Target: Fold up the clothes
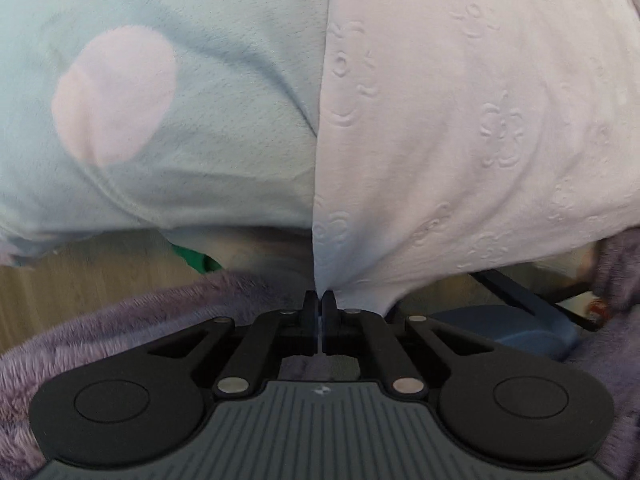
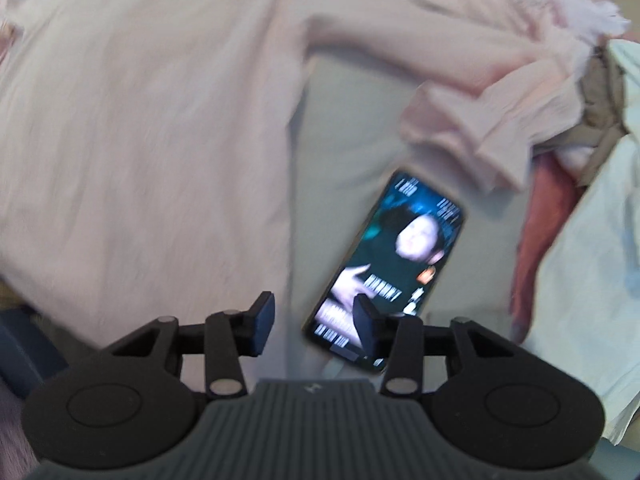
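Left wrist view: the left gripper (image 1: 319,298) has its jaws pressed together on the bottom edge of a pale pink embossed garment (image 1: 460,128), which hangs in front of the camera. A light blue fleece garment (image 1: 192,92) with a pink spot hangs beside it on the left. Purple fuzzy fabric (image 1: 132,320) lies below.

Right wrist view: the right gripper (image 2: 315,320) stands about half open, holding nothing. A pink blouse (image 2: 140,120) lies spread on a pale surface (image 2: 348,128). A lit phone (image 2: 396,256) lies beside the blouse, under the right finger.
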The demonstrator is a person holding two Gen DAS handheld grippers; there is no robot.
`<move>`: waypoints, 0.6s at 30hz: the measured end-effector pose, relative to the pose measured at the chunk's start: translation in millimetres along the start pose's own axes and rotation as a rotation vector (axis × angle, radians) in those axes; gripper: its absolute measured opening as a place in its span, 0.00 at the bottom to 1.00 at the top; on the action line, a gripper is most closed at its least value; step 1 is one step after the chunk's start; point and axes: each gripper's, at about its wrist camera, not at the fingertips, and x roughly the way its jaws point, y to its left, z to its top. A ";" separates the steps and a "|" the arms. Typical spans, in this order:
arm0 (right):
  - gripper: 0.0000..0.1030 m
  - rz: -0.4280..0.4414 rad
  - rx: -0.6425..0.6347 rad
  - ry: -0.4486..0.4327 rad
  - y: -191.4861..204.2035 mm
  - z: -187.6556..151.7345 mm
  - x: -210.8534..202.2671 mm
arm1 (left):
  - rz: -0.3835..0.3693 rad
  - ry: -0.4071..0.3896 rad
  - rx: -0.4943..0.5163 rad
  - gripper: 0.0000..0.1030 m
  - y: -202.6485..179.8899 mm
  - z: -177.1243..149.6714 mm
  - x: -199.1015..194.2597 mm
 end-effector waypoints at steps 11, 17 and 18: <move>0.52 -0.087 0.472 -0.237 -120.2 48.5 8.2 | -0.160 -0.203 0.003 0.40 -6.8 4.7 -72.0; 0.58 0.039 0.725 -0.264 -145.8 47.2 30.4 | -0.204 -0.299 0.080 0.41 -34.4 56.4 -112.1; 0.59 0.043 0.734 -0.265 -145.3 49.0 34.2 | -0.201 -0.312 0.093 0.41 -38.6 65.8 -117.6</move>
